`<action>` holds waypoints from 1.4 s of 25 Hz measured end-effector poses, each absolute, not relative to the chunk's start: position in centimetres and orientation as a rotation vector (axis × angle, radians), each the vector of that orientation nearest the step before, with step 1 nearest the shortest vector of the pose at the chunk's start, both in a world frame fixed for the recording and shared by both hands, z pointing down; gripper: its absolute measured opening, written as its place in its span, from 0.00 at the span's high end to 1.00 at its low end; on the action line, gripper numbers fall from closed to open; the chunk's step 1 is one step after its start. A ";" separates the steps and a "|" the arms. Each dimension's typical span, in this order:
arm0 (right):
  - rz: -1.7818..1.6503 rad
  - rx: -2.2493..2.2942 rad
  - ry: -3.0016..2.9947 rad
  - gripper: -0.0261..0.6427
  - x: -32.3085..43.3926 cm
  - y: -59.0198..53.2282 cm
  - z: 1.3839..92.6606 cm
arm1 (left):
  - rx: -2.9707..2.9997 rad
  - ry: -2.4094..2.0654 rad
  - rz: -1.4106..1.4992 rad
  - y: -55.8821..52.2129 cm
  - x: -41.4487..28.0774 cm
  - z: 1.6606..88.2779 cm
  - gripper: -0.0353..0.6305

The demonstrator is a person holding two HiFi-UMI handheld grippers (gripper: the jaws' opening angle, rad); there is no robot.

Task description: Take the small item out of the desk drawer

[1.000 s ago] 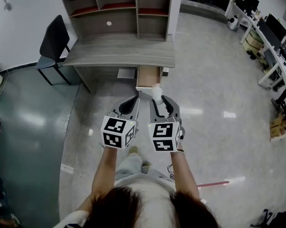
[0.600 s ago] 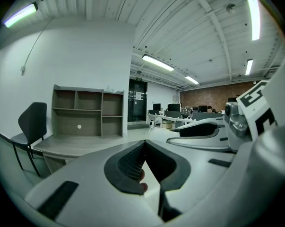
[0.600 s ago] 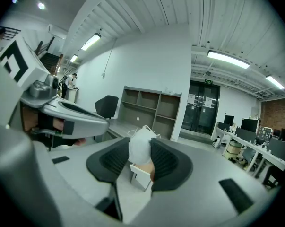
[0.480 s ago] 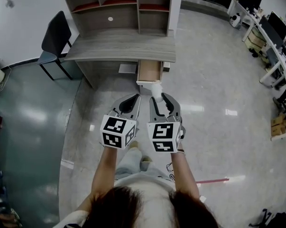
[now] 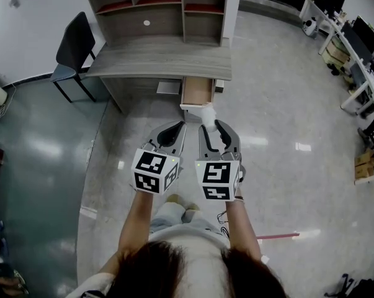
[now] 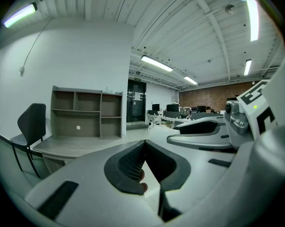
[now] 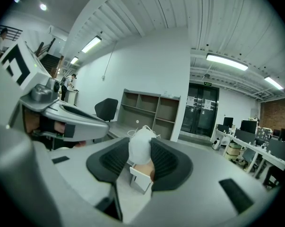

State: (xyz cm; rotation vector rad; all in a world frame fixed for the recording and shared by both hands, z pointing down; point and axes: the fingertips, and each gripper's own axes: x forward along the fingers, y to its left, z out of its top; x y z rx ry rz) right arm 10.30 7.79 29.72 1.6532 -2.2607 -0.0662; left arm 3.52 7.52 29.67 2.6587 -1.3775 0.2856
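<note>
Small white rounded item [image 7: 141, 144] was out of the open wooden drawer [image 5: 196, 91].
The right gripper [image 5: 217, 126] clamped it between its fingers, just before the drawer's front; the left gripper [image 6: 143, 144] had its fingers together, empty.

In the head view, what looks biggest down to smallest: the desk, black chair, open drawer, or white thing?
Largest to smallest:
1. desk
2. chair
3. drawer
4. white thing

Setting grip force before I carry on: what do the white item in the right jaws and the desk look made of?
White item: probably soft matte fabric or nonwoven; it bulges rounded between the jaws and thin strings loop off its top. Desk: grey wood-grain board, likely laminate, judging by its streaked matte top.
</note>
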 end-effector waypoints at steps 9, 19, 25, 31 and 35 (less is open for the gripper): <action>-0.088 1.678 -2.247 0.73 9.6 6.9 28.8 | 2.678 -1.373 0.265 6.3 1.9 28.6 0.93; -0.120 1.696 -2.249 0.73 7.8 5.9 27.5 | 2.703 -1.338 0.259 4.8 0.3 28.1 0.93; -0.128 1.701 -2.217 0.73 6.9 5.5 27.7 | 2.701 -1.322 0.256 4.1 -0.9 28.5 0.93; -0.125 1.714 -2.195 0.73 6.1 4.8 27.6 | 2.707 -1.309 0.250 3.3 -2.0 28.2 0.93; -0.126 1.723 -2.186 0.73 5.6 4.5 27.5 | 2.713 -1.300 0.252 2.8 -2.6 28.2 0.93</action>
